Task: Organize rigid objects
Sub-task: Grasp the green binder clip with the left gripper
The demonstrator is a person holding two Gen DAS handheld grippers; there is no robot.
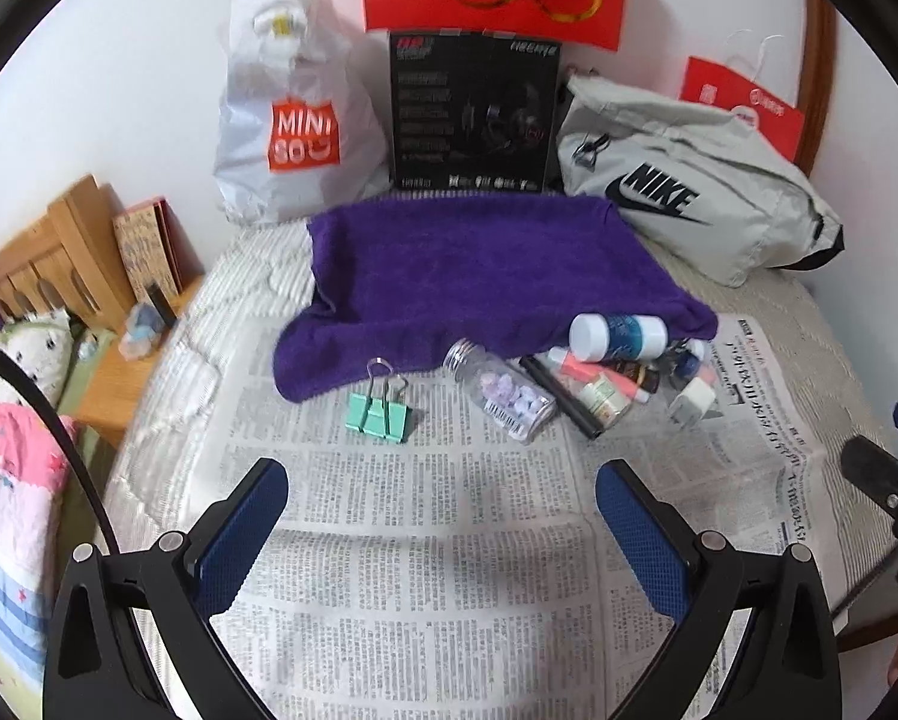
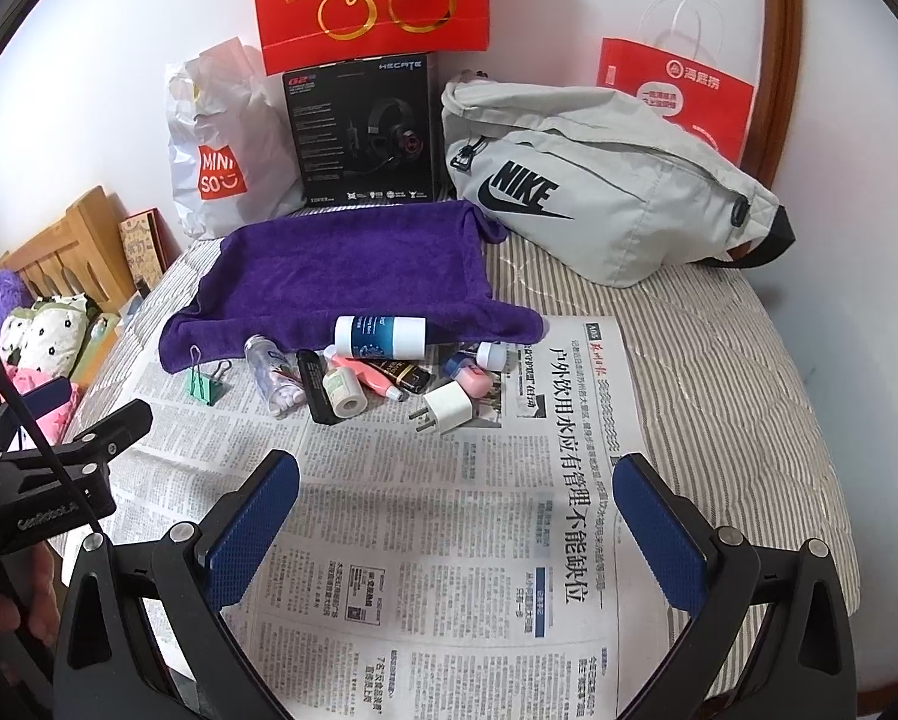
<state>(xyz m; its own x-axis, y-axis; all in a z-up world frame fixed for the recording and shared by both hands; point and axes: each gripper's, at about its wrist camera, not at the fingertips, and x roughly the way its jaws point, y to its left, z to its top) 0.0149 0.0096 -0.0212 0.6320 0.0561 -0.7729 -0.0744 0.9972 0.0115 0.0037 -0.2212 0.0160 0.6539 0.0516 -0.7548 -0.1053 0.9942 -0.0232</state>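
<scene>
Bottles (image 2: 380, 336), a charger plug (image 2: 446, 408) and a green clip (image 1: 380, 411) lie mid-frame on newspaper (image 2: 449, 540) by my purple towel (image 1: 472, 258); my left tongs (image 1: 443, 501) and right tongs (image 2: 457, 498) gape apart, holding nothing

Grey Nike bag (image 2: 598, 204), headset box (image 2: 365, 132)

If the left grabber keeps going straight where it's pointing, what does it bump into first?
Probably the clear bottle with purple bits inside, lying on the newspaper. The open left gripper has only bare newspaper before it. The green binder clip sits a bit left of that line. Depth is hard to judge.
</scene>
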